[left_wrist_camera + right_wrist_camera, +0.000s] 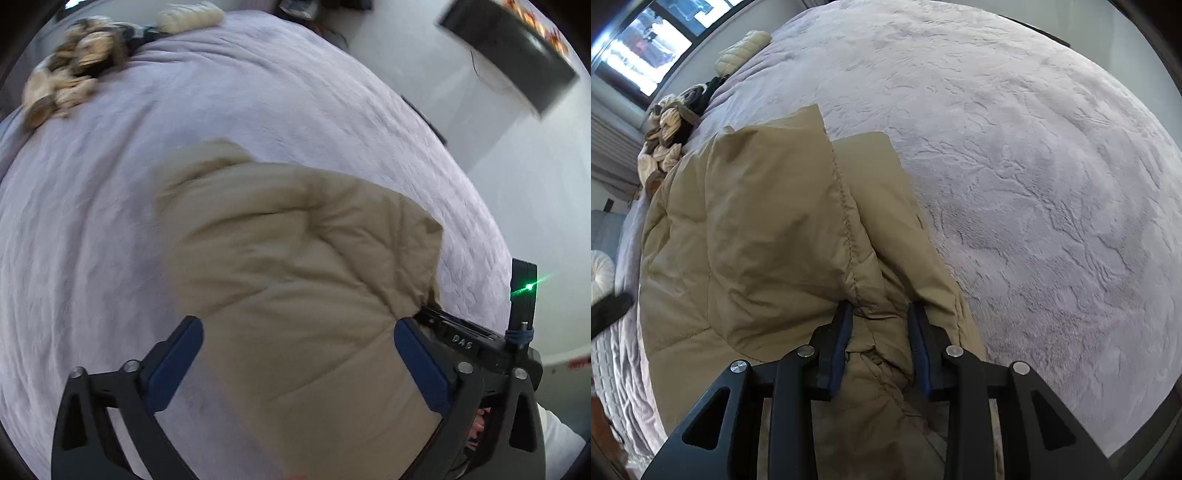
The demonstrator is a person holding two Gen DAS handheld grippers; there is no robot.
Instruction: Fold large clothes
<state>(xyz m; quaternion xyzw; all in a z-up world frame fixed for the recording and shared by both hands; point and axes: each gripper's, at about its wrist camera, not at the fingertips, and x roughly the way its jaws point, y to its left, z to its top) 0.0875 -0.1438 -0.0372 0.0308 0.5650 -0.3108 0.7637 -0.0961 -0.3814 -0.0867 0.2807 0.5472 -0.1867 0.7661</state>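
My left gripper (297,332) angled steeply down, jaws spread wide, nothing pinched, hovering above tan puffer jacket (295,258). My right gripper (879,317) also pointing steeply down, jaws narrow, pads pinching bunched jacket (757,221) fold. Jacket lies on lavender bedspread (92,221), toward near edge of bed. Pile of brown-and-cream clothes (70,81) at far edge, cream cushion (742,51) beside it. Nothing blocking fold.

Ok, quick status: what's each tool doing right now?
Left tool: wide open above the tan puffer jacket, gripping nothing.
Right tool: partly closed with a bunched fold of the jacket between its pads; it looks pinched.
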